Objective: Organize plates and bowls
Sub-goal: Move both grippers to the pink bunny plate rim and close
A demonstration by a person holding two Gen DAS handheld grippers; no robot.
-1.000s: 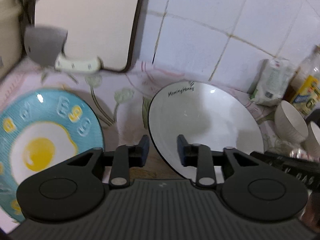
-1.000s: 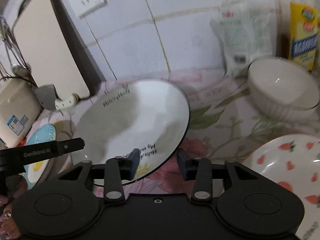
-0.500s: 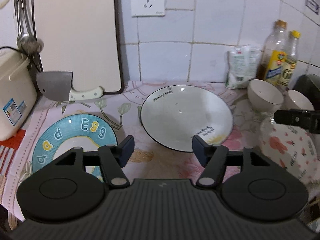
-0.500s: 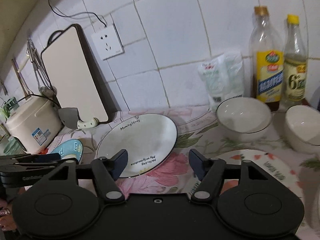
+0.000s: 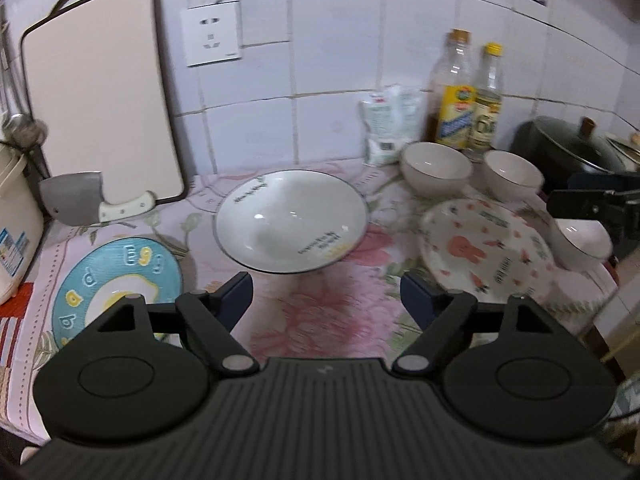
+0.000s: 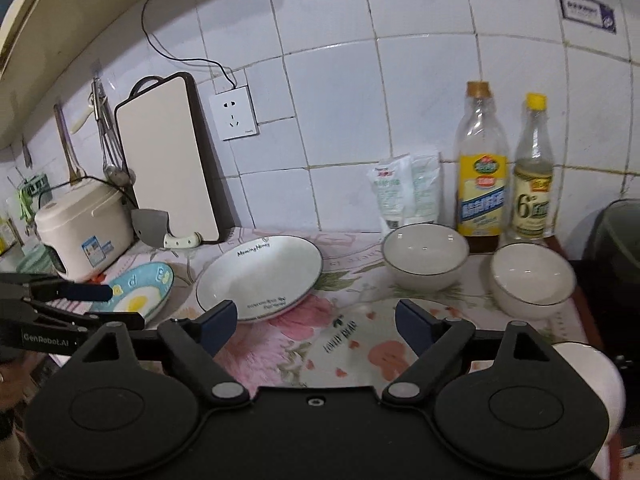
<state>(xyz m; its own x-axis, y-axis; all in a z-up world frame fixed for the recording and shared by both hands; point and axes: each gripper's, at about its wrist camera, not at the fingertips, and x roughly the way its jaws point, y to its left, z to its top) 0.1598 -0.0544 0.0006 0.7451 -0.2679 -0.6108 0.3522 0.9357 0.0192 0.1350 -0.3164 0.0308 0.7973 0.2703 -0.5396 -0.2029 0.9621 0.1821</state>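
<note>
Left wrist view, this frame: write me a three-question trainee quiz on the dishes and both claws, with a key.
1. True or false: the left claw grips the white plate.
2. Which dish lies left of the white plate? A) strawberry plate B) egg plate C) bowl
3. Fill in: the cleaver leans against the ____ board.

Key
1. False: both it and the right claw are open and empty.
2. B
3. Cutting: the cutting board stands against the wall.

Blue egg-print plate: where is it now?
Far left on the counter in both views: the round blue egg-print plate lies left of the white black-rimmed plate, below the cleaver.
</note>
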